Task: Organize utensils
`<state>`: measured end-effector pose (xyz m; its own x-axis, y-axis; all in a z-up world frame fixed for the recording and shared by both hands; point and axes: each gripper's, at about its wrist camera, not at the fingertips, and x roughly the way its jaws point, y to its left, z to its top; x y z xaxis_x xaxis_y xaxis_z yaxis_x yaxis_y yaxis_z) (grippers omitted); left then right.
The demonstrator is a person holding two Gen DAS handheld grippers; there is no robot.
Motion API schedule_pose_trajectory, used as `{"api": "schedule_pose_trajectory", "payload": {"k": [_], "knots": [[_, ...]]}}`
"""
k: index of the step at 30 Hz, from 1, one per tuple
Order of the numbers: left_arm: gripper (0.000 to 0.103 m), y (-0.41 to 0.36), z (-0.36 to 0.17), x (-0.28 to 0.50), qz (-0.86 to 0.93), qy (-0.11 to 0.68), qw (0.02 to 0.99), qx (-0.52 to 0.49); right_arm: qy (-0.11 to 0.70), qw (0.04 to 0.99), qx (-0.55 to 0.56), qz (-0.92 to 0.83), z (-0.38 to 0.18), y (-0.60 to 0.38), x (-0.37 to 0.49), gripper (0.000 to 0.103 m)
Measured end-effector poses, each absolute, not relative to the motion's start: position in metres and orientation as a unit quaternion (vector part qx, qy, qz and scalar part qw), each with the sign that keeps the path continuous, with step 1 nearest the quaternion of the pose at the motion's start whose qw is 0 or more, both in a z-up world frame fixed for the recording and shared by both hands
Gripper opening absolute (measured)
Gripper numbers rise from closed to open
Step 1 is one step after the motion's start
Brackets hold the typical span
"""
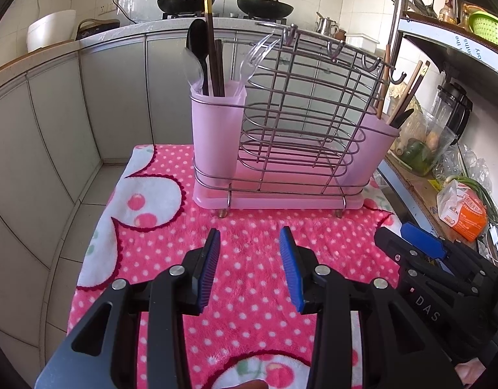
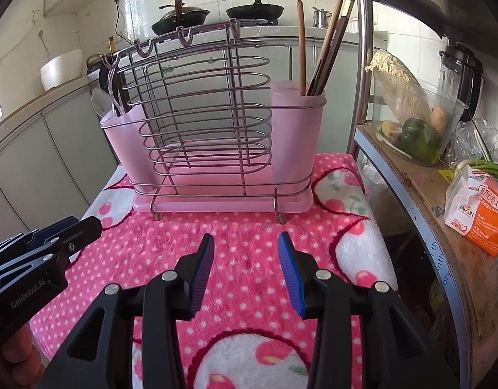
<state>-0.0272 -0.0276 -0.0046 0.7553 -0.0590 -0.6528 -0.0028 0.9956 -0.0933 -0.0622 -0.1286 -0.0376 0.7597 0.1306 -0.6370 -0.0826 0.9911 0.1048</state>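
just above the pink dotted towel [image 1: 249, 253], the left gripper [image 1: 250, 240] and right gripper [image 2: 245, 243] hover side by side, both with fingers apart and nothing between them. no loose utensil lies on the cloth, so the sorting looks either finished or between picks. beyond them stands the wire rack [image 2: 203, 107] on its pink tray: the left cup [image 1: 216, 123] holds spoons, a clear fork and dark chopsticks, the right cup [image 2: 297, 129] holds wooden chopsticks. any next move would likely mean reaching up into one cup and pinching a thin stem. farther back, grey cabinets, woks [image 1: 265, 6] on the stove, and a cluttered shelf [image 2: 420, 175] on the right.
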Motion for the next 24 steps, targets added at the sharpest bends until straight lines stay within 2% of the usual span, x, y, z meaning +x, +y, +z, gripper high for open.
{"api": "schedule_pose_trajectory", "payload": {"k": [24], "knots": [[0.038,-0.0271,-0.0109,-0.0236,-0.014,0.354,0.934,-0.045,0.347,0.935,0.037,0.057,-0.0419,-0.1275,-0.0592,0.040]]}}
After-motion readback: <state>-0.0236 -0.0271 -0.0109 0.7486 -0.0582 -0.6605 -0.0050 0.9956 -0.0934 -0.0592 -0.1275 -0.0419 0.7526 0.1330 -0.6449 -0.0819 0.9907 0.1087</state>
